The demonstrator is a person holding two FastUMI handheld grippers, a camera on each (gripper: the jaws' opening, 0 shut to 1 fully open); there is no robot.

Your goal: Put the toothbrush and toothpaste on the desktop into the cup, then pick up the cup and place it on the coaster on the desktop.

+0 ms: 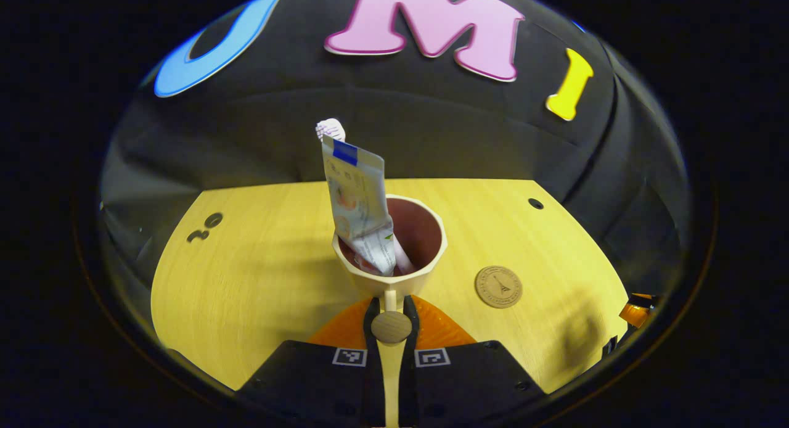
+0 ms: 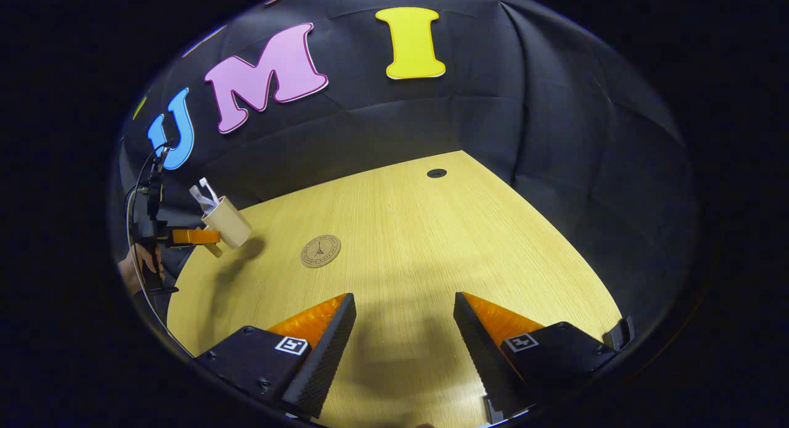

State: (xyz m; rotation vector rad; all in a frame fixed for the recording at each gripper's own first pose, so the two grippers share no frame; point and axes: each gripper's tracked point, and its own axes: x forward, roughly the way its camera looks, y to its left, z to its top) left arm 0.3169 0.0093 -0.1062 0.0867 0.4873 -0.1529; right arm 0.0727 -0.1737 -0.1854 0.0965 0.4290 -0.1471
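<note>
A beige cup [image 1: 425, 274] with a dark red inside sits straight ahead in the left gripper view. My left gripper [image 1: 391, 304] is shut on its handle. A toothpaste tube [image 1: 360, 212] stands in the cup, and the white toothbrush head [image 1: 331, 129] pokes up behind it. The round brown coaster [image 1: 498, 286] lies on the desk to the cup's right. In the right gripper view the cup [image 2: 225, 227] hangs tilted above the desk at far left, held by the left gripper [image 2: 203, 237], with the coaster [image 2: 320, 251] beside it. My right gripper [image 2: 404, 317] is open over bare desk.
The yellow wooden desk [image 1: 259, 261] has a small round hole [image 2: 436, 172] near its far edge. A hand [image 2: 138, 264] and a cable show behind the left gripper. The black cloth wall rings the desk.
</note>
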